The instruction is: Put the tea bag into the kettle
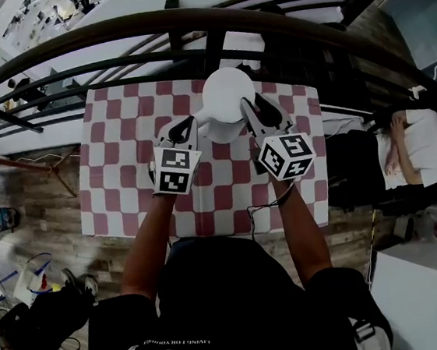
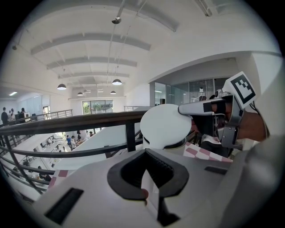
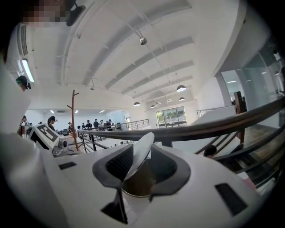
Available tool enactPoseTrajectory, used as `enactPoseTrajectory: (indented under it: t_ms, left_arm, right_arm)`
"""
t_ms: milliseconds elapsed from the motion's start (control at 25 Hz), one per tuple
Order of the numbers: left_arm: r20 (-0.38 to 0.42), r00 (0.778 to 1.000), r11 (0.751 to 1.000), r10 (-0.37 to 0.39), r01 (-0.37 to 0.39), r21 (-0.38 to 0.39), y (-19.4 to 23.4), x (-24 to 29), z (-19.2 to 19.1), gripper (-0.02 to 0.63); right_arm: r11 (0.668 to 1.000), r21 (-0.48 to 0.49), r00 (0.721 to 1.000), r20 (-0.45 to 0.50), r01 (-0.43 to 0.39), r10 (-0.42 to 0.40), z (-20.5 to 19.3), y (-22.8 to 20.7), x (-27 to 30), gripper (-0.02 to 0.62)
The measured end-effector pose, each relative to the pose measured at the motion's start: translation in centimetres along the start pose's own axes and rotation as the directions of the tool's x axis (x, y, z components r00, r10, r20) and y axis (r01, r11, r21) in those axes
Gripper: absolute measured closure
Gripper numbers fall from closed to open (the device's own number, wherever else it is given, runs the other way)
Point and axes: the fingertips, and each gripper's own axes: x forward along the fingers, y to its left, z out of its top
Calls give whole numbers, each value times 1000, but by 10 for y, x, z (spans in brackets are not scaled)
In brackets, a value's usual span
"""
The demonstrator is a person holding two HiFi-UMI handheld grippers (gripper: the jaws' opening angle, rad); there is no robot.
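A white kettle (image 1: 224, 133) stands on the red-and-white checked cloth (image 1: 123, 165). Its round white lid (image 1: 227, 95) is lifted and tilted above the body. My right gripper (image 1: 251, 105) is shut on that lid. In the right gripper view the lid (image 3: 141, 151) shows edge-on between the jaws, with the kettle's open mouth (image 3: 138, 186) below. My left gripper (image 1: 189, 125) waits just left of the kettle, shut on a white tea bag (image 2: 149, 189). From the left gripper view, the lid (image 2: 164, 124) hangs over the kettle body (image 2: 176, 146).
A dark railing (image 1: 108, 34) curves along the table's far side, with a drop to a lower floor behind it. A person (image 1: 426, 139) sits to the right of the table. The cloth's near edge lies close to my body.
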Motion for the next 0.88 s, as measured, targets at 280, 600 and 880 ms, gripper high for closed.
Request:
enactPoseTrajectory:
  t_ms: [280,600,880]
  left_arm:
    - [31,1000,1000,1,-1,-2,-1,3,3,603]
    - [35,999,1000,17,-17,-12,1,-2,0,603]
    - [73,997,997,-7,13,-79,1,-3,0,603]
  right_arm:
    - [981,-187,996,57,-56,68,25,37,-1,476]
    - [956,-289,992,86,-60,88,31,63,-7,479]
    - [966,-254,996,59,-52,69,24,51,-9,479]
